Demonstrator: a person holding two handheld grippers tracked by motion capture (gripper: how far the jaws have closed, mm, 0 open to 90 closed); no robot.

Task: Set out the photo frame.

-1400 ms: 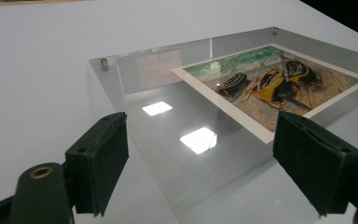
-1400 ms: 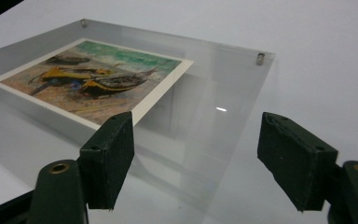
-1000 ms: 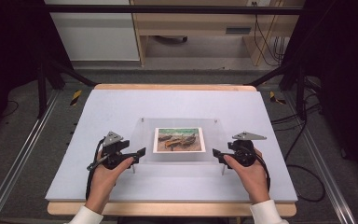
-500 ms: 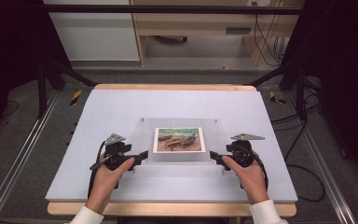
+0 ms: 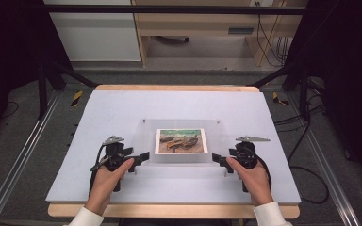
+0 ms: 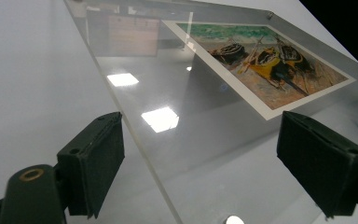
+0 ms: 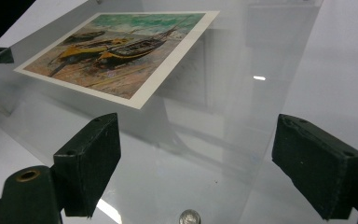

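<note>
In the acrylic frame (image 5: 181,141), an unlettered boat print (image 5: 181,141)

Between our spread jaws only the clear acrylic frame (image 6: 177,140) corner intrudes; beside them the white desk (image 5: 122,113) lies free.

Left hand-held gripper (image 5: 139,157), right hand-held gripper (image 5: 219,161): jaws just opening, wide apart.
</note>
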